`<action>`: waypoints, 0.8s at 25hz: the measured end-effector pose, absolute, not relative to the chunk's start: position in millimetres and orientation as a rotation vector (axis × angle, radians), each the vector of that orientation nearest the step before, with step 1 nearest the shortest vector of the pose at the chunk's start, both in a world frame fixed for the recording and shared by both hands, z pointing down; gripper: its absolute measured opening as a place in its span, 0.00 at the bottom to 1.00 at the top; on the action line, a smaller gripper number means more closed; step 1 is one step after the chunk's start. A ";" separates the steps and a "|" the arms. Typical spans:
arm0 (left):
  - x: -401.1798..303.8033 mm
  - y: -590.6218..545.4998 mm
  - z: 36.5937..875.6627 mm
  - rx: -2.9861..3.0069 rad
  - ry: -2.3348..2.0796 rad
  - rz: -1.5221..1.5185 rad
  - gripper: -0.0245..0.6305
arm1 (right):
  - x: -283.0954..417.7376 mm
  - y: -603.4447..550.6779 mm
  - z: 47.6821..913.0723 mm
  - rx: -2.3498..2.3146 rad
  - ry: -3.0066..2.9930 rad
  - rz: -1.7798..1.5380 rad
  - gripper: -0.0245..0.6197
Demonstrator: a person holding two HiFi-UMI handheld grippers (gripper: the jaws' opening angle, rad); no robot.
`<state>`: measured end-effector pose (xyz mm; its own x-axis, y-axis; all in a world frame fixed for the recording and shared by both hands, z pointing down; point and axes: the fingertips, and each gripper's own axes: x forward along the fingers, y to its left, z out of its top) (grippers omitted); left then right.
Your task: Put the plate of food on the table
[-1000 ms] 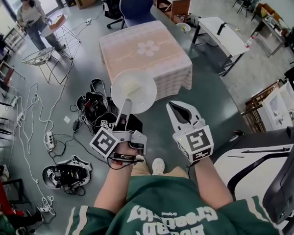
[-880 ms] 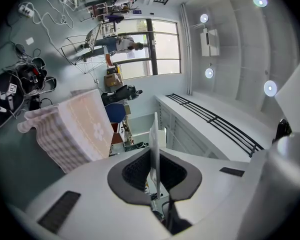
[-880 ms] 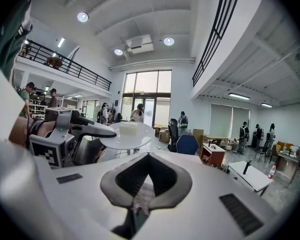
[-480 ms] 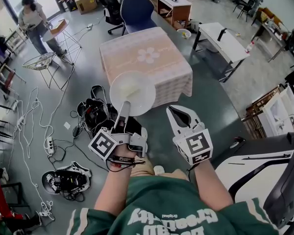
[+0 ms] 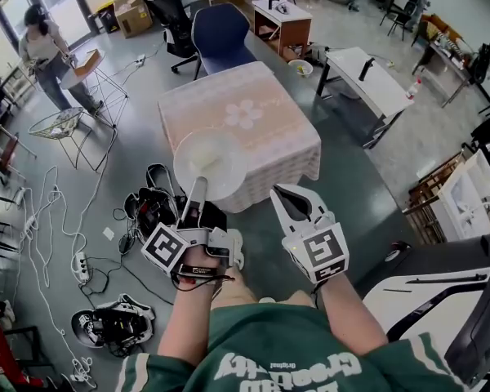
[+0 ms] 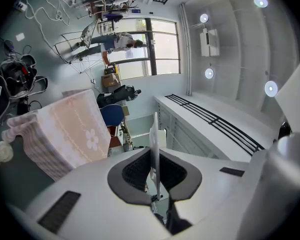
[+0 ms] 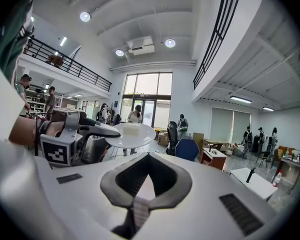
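Observation:
A white plate point(image 5: 210, 165) with a pale piece of food point(image 5: 206, 149) on it hangs level over the near edge of a pink-clothed table point(image 5: 247, 113) with a flower print. My left gripper point(image 5: 198, 191) is shut on the plate's near rim. In the left gripper view the plate point(image 6: 154, 144) shows edge-on between the pads, with the table point(image 6: 65, 129) to the left. My right gripper point(image 5: 288, 199) hovers to the right of the plate, shut and empty. Its own view shows the plate point(image 7: 130, 134), the food point(image 7: 131, 128) and the left gripper point(image 7: 75, 139).
Bags and cables point(image 5: 151, 207) lie on the floor left of the table. A blue chair point(image 5: 220, 27) and a black chair point(image 5: 167, 11) stand behind it. A white desk point(image 5: 367, 72) is at the right, a person point(image 5: 45, 47) and wire stand point(image 5: 61, 121) at the far left.
Both grippers and the plate have come closer to the table; the plate now overlaps its near edge. The left grip on the rim is unchanged.

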<state>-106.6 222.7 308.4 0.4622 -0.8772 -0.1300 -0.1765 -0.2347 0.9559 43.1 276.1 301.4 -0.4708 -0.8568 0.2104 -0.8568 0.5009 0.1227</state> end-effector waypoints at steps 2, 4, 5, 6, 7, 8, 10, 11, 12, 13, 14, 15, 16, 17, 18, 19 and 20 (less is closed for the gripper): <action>-106.0 205.8 308.6 1.698 -0.907 -0.859 0.08 | 43.2 258.4 296.8 1.473 -2.491 -0.009 0.06; -105.8 188.3 308.4 1.691 -0.897 -0.862 0.08 | 41.6 239.9 294.7 1.477 -2.490 -0.007 0.06; -106.0 180.0 309.0 1.685 -0.894 -0.863 0.08 | 40.1 231.2 295.8 1.473 -2.493 0.003 0.06; -106.4 171.8 310.2 1.680 -0.893 -0.861 0.08 | 38.4 222.8 297.1 1.468 -2.494 0.013 0.06; -107.0 163.3 311.6 1.679 -0.894 -0.854 0.08 | 36.7 214.3 298.2 1.465 -2.494 0.023 0.06; -107.6 154.3 312.9 1.679 -0.895 -0.846 0.08 | 34.9 205.7 298.9 1.463 -2.493 0.030 0.06; -109.4 135.1 314.5 1.680 -0.899 -0.832 0.08 | 30.5 187.7 300.0 1.458 -2.493 0.038 0.06; -110.4 125.4 314.6 1.680 -0.899 -0.828 0.08 | 27.8 178.4 299.8 1.454 -2.494 0.040 0.06; -111.3 115.7 314.4 1.680 -0.897 -0.824 0.08 | 25.4 168.8 299.5 1.453 -2.496 0.043 0.06; -112.3 105.8 314.4 1.682 -0.894 -0.819 0.08 | 23.3 158.9 299.4 1.455 -2.495 0.047 0.06; -113.3 95.7 314.6 1.685 -0.891 -0.813 0.08 | 21.6 148.5 299.4 1.461 -2.494 0.051 0.06; -114.4 85.4 315.0 1.687 -0.887 -0.806 0.08 | 20.1 138.0 299.5 1.468 -2.491 0.053 0.06; -115.5 75.2 315.4 1.687 -0.884 -0.801 0.08 | 18.9 127.5 299.5 1.476 -2.488 0.051 0.06; -116.7 65.2 315.8 1.688 -0.882 -0.796 0.08 | 18.1 117.5 299.4 1.484 -2.486 0.047 0.06; -117.7 55.1 316.1 1.688 -0.880 -0.791 0.08 | 17.3 108.1 299.6 1.489 -2.486 0.047 0.06; -118.4 45.1 316.4 1.688 -0.878 -0.787 0.08 | 16.6 99.2 299.9 1.492 -2.485 0.052 0.06; -118.6 35.2 316.5 1.688 -0.875 -0.782 0.08 | 16.1 90.7 300.3 1.493 -2.479 0.061 0.06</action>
